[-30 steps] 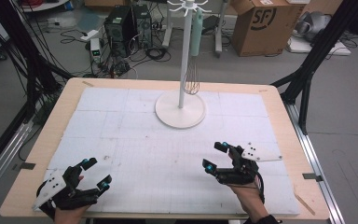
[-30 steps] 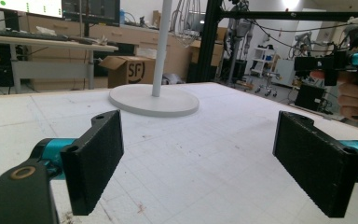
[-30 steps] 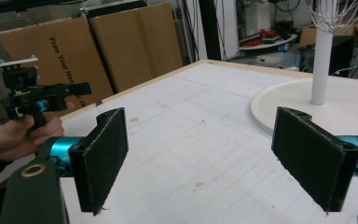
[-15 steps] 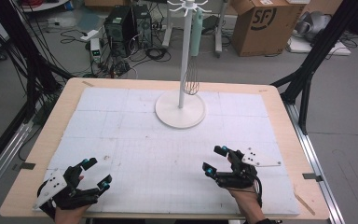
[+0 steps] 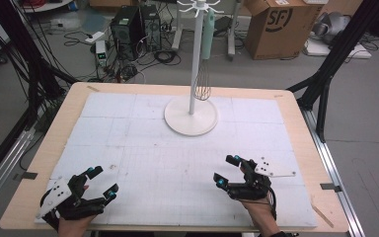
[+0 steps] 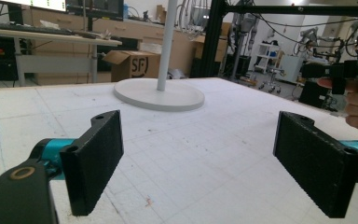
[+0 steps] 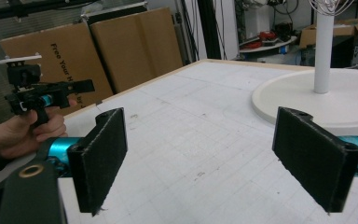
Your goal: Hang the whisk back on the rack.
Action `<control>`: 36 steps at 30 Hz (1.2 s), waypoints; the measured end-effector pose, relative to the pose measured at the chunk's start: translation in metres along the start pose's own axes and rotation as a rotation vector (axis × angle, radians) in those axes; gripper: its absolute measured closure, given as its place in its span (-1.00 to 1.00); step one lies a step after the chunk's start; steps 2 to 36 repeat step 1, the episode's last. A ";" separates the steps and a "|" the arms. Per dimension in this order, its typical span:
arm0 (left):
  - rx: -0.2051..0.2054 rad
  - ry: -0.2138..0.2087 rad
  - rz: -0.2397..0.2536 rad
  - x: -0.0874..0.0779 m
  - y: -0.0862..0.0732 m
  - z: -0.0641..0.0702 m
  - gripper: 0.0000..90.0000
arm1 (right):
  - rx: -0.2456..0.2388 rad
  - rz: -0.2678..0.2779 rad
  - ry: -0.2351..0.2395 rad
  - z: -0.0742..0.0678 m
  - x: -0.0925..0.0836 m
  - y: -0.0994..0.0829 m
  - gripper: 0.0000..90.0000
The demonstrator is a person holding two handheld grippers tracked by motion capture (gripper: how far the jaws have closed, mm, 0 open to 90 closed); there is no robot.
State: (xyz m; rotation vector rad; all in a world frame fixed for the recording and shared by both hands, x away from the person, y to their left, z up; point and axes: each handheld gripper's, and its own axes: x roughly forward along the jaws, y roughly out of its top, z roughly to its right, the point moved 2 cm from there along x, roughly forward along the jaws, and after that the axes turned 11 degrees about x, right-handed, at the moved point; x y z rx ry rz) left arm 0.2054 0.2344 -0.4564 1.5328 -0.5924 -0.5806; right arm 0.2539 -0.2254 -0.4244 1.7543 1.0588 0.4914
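A white stand (image 5: 191, 117) with a round base and a tall pole rises at the far middle of the white mat. From its top hooks hangs a wire whisk (image 5: 203, 89) with a mint handle. My left gripper (image 5: 103, 181) rests at the near left corner, open, nothing between its pads (image 6: 95, 158). My right gripper (image 5: 226, 170) sits near the front right, also open and empty, pads (image 7: 100, 154) wide apart. The stand base (image 6: 158, 94) lies ahead of the left jaws, and the stand base (image 7: 317, 100) is at the right of the right jaws.
The white mat (image 5: 143, 143) covers a wooden table (image 5: 321, 163). Beyond the far edge stand a cardboard box (image 5: 276, 24), computer gear (image 5: 128, 24) and cables on the floor. Black frame legs (image 5: 325, 84) flank the table.
My right gripper has drawn back slightly toward the near edge. The left gripper has stayed in place. Both remain open.
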 end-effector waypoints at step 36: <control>-0.002 0.000 0.001 0.000 0.000 0.000 -0.64 | 0.001 -0.002 -0.001 0.000 0.000 0.000 -0.65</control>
